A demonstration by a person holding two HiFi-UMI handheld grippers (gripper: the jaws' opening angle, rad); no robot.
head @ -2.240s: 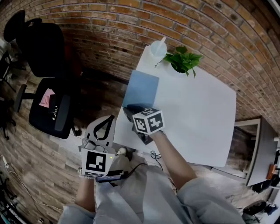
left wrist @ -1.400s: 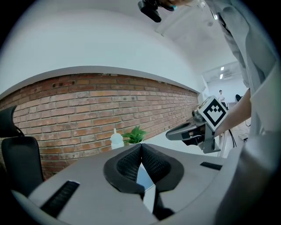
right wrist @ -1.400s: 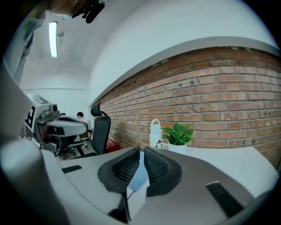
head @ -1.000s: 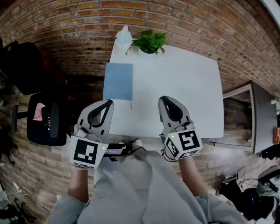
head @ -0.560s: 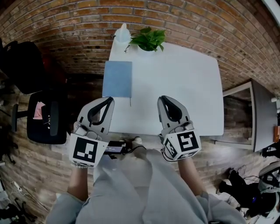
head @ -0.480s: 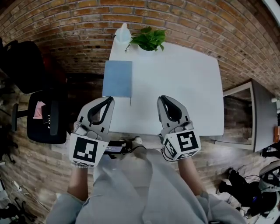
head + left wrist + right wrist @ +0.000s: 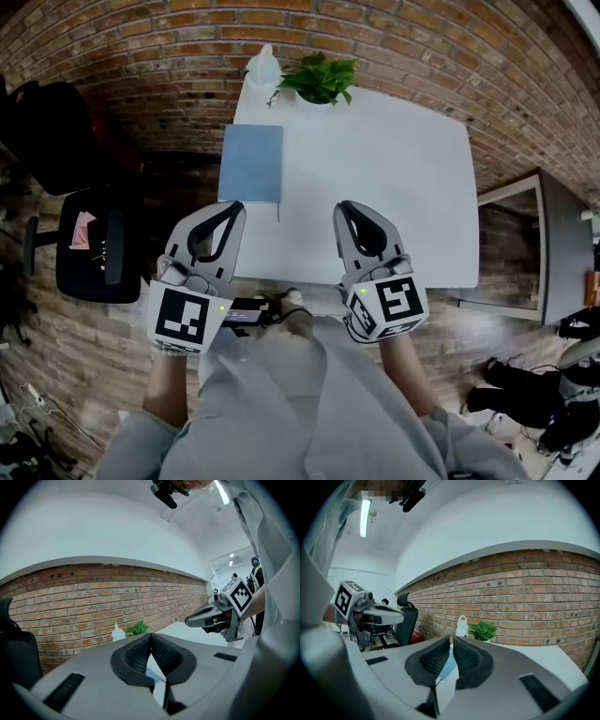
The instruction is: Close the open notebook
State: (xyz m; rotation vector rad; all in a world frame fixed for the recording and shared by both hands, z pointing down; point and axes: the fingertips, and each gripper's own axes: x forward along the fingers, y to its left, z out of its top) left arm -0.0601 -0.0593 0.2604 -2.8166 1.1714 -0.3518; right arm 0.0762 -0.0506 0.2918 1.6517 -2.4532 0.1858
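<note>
notebook (image 7: 250, 164) on table (image 7: 394, 187), left edge | plant (image 7: 321, 77), bottle (image 7: 263, 67) at far edge

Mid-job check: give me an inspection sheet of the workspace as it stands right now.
Surface: white table; no spills seen.
Job's things: blue notebook lies flat and closed at the table's left edge.
Clutter: potted plant and white bottle at the far edge.
Grippers: left gripper shut, empty; right gripper all but shut, empty; both near the table's near edge, apart from the notebook.
Cables: dark cable at the person's waist.
Surroundings: brick wall behind, black office chair to the left, grey side table to the right.
</note>
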